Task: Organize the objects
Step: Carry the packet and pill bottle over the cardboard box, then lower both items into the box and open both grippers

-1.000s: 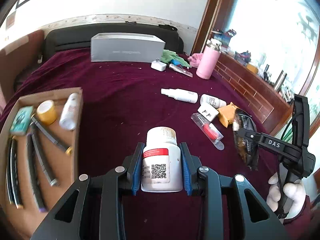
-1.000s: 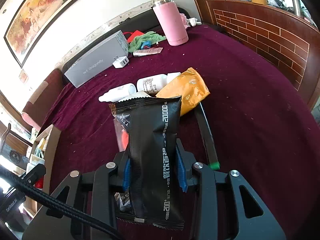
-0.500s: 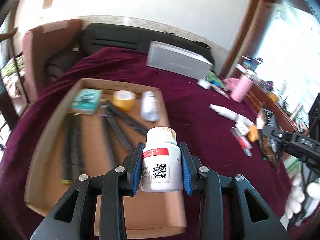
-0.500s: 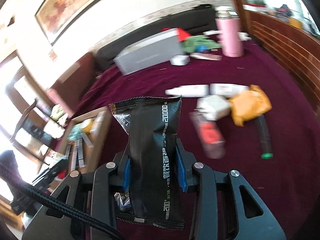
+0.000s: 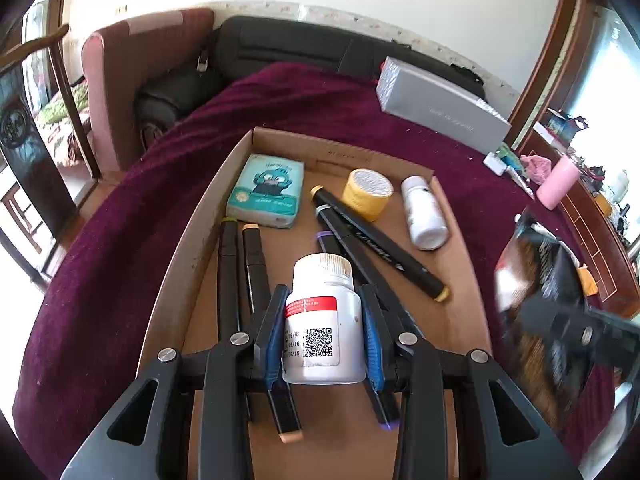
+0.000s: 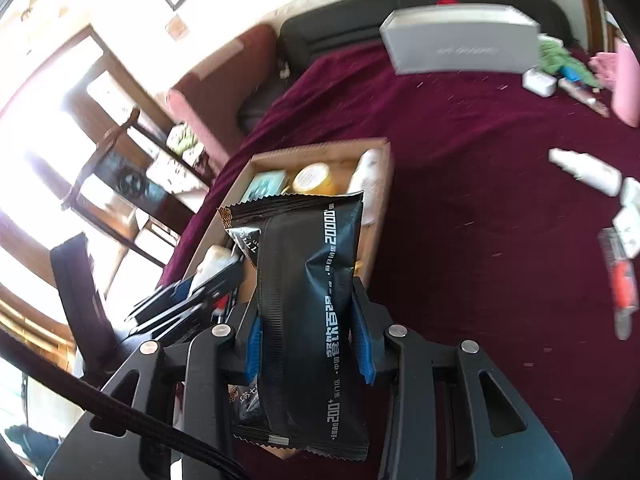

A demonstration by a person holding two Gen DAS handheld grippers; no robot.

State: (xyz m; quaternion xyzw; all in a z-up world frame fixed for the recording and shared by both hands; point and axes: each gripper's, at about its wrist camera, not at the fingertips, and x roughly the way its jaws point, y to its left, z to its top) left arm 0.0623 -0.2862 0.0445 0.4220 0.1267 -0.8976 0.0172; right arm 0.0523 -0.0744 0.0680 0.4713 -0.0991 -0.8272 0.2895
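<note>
My left gripper (image 5: 322, 336) is shut on a white pill bottle (image 5: 323, 320) with a red label band and holds it above the cardboard tray (image 5: 460, 276). The tray holds several black markers (image 5: 376, 240), a teal tissue pack (image 5: 266, 190), a yellow jar (image 5: 368, 194) and a white bottle (image 5: 424, 212). My right gripper (image 6: 308, 340) is shut on a black snack packet (image 6: 308, 300) near the tray's right side (image 6: 380, 208). That packet shows blurred in the left wrist view (image 5: 536, 280). The left gripper shows in the right wrist view (image 6: 192, 292).
The tray lies on a dark red cloth (image 5: 120, 240). A grey box (image 5: 440, 110) and a pink flask (image 5: 558, 182) stand at the back. White bottles (image 6: 588, 170) and a red-filled packet (image 6: 622, 284) lie loose on the cloth at the right. An armchair (image 5: 116, 80) stands beyond the left edge.
Both grippers have swung left with their loads. The left gripper now hangs over the tray; the right gripper has come up to the tray's right side.
</note>
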